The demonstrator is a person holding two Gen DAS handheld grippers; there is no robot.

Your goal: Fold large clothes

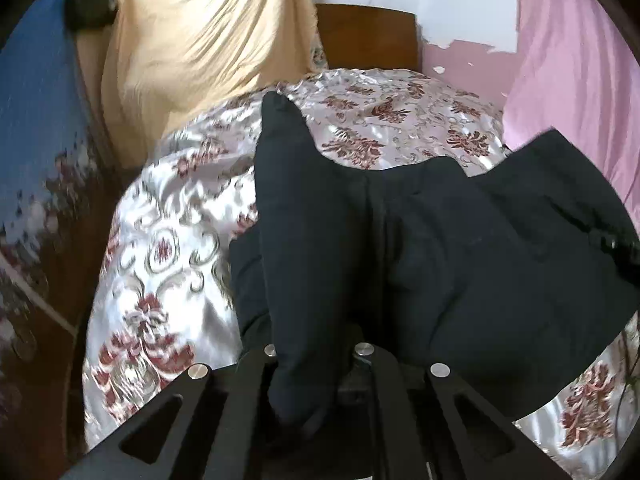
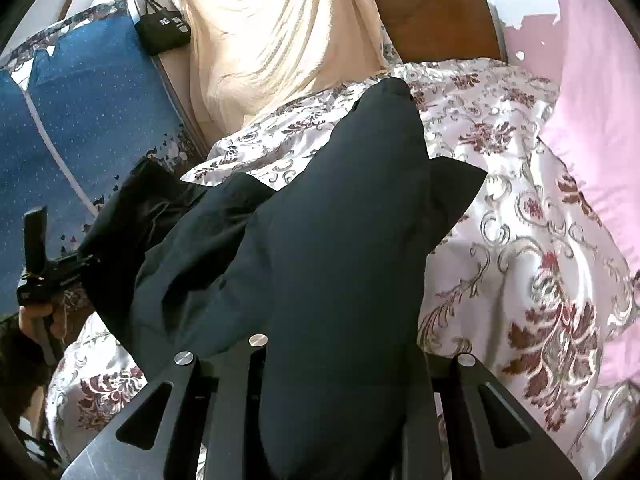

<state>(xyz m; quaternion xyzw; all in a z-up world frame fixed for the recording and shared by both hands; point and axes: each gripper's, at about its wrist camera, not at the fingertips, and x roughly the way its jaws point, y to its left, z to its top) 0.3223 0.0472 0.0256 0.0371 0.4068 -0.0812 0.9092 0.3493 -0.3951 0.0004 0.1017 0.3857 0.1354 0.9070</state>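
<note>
A large dark garment (image 1: 440, 240) lies lifted over the floral bedspread (image 1: 160, 248), stretched between both grippers. In the left wrist view my left gripper (image 1: 316, 356) is shut on a bunched fold of it, which stands up in a peak. The other gripper (image 1: 616, 244) shows at the right edge, holding the far end. In the right wrist view my right gripper (image 2: 344, 360) is shut on a thick fold of the dark garment (image 2: 320, 260), which hides the fingertips. The left gripper (image 2: 52, 272) and a hand (image 2: 36, 320) are at the left edge.
The bedspread (image 2: 520, 240) covers a bed with a wooden headboard (image 2: 440, 28). A yellow cloth (image 2: 280, 40) hangs behind the bed, a pink sheet (image 2: 592, 100) to the right, and a blue dotted cloth (image 2: 80, 112) with a black bag (image 2: 162, 28) to the left.
</note>
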